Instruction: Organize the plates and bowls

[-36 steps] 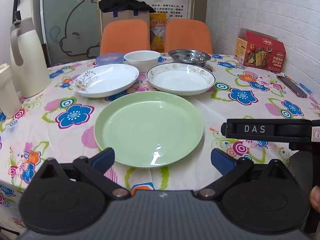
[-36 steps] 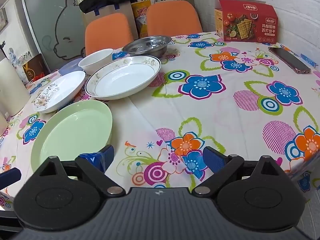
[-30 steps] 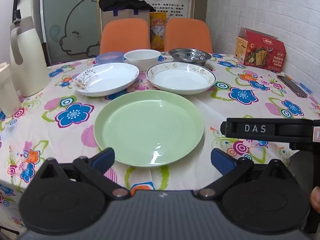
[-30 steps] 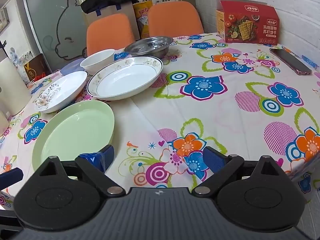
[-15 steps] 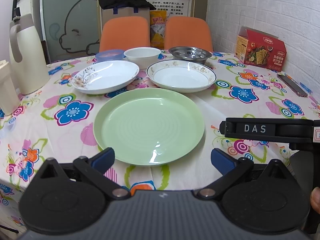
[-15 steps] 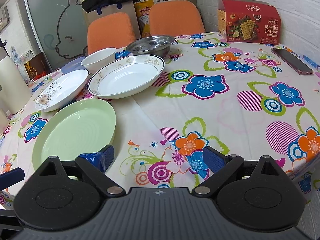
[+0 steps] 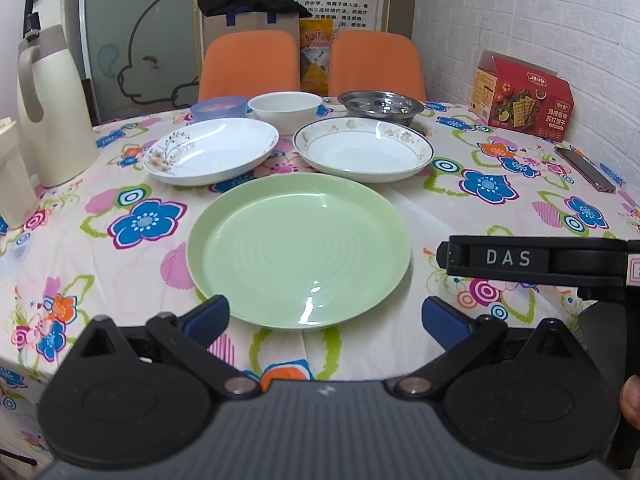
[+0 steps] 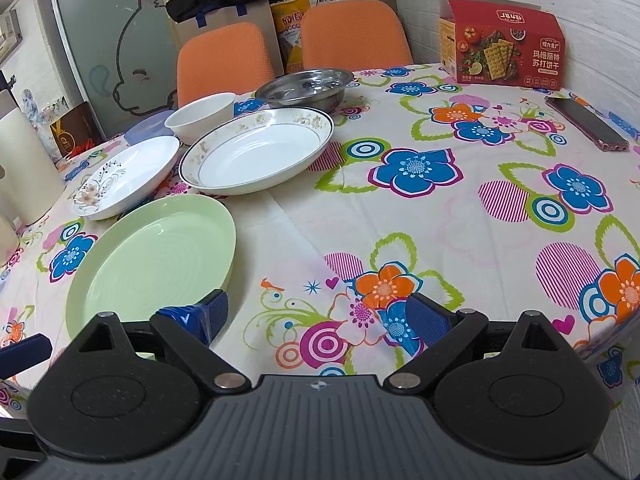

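Both the left gripper [image 7: 326, 316] and right gripper [image 8: 316, 314] hang spread and empty, the smooth round green plate [image 7: 298, 250] mid-frame below two glossy white plates [image 7: 212, 150], all empty.

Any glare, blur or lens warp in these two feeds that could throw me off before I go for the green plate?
Left wrist view: sharp, with small white glints on the green plate near its front rim; fisheye bends the table edge and wall. Right wrist view: also sharp, evenly lit, soft sheen on the gold-rimmed plate and steel bowl; edges curve strongly, the phone looks stretched.
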Available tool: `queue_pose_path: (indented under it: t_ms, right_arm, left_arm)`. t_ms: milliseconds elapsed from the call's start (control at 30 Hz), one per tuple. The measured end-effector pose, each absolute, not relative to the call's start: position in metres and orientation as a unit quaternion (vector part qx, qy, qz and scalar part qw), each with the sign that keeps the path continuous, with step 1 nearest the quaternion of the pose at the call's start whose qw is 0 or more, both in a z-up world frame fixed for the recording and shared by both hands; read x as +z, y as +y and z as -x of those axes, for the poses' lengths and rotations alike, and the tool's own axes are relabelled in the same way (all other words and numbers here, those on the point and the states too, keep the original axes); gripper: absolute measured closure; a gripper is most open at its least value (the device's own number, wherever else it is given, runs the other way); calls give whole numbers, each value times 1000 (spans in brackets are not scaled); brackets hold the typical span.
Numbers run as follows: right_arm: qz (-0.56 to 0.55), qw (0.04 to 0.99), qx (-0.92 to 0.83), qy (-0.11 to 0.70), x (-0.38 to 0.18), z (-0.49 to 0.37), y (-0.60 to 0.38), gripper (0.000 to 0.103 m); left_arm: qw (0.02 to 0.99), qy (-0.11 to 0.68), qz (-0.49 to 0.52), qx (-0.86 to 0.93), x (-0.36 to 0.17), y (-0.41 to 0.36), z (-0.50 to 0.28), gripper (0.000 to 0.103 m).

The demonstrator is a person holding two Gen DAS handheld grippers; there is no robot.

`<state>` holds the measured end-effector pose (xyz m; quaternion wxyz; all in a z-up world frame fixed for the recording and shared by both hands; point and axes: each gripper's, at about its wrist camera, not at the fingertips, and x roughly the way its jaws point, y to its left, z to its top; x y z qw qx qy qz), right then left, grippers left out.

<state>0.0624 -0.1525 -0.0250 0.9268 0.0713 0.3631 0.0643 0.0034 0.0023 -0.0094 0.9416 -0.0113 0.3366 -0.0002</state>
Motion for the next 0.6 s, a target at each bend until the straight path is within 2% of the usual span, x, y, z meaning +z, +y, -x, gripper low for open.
queue_pose_path:
  t_ms: [600]
  right_arm:
    - [-69,927,66,364,-24,-62,-151,20]
  left_arm:
    - [941,338,10,-2,-9,3,-4,1]
